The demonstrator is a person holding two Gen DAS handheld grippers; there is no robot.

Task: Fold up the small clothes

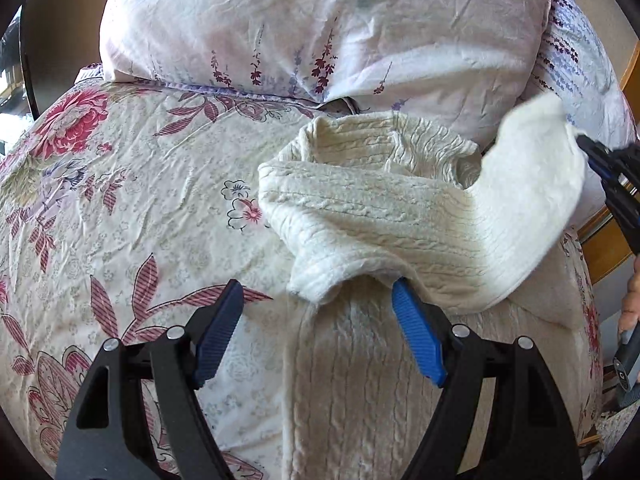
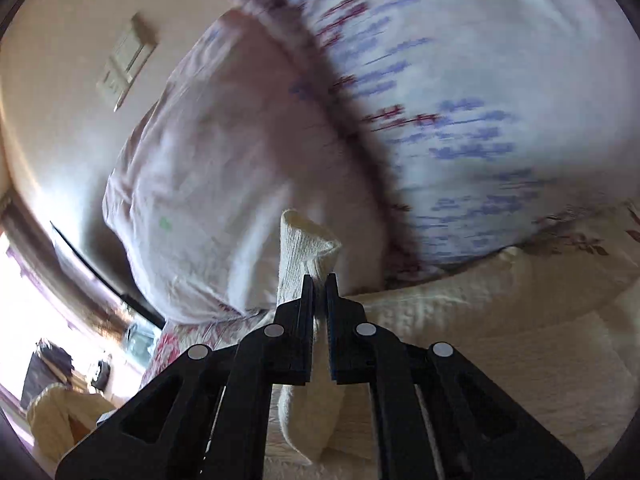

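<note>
Item one, floral bedsheet, with lavender-print pillows at twelve o'clock; item two, cream cable-knit sweater, lying on the sheet from centre toward five o'clock, one part lifted toward two o'clock. Item three, my right gripper, clenched on that lifted cream fabric; item four, my left gripper, jaws spread wide, gripping nothing, low over the sweater's near edge. To fold well, I judge the right should carry its fabric across evenly while the left pins the body flat.
</note>
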